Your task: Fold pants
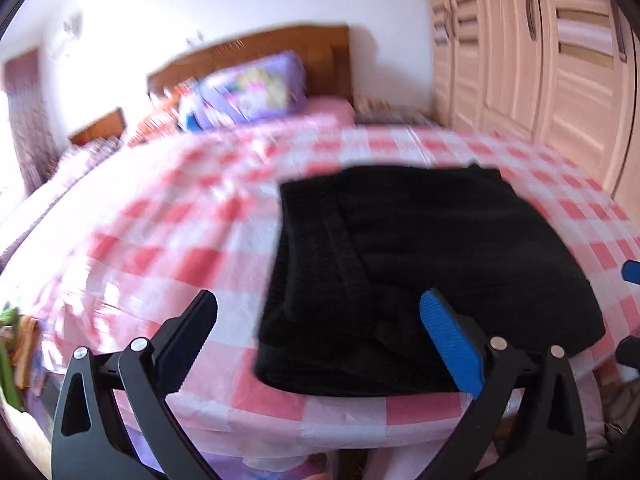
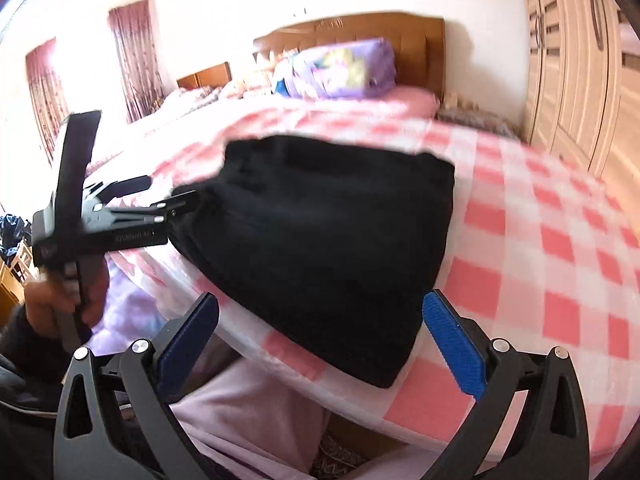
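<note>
The black pants [image 1: 424, 272] lie folded in a compact rectangle near the front edge of the bed; they also show in the right wrist view [image 2: 328, 236]. My left gripper [image 1: 318, 318] is open and empty, just in front of the pile's near left corner. It shows from outside in the right wrist view [image 2: 168, 200], beside the pile's left edge. My right gripper [image 2: 320, 320] is open and empty, hovering before the pile's near corner. Its blue fingertip [image 1: 632, 270] peeks in at the right edge of the left wrist view.
A pink and white checked sheet [image 1: 180, 216] covers the bed. A purple pillow [image 2: 344, 68] and wooden headboard [image 2: 420, 40] are at the far end. Wardrobe doors [image 1: 540, 60] stand at the right. The bed's front edge [image 2: 360, 400] is just below the grippers.
</note>
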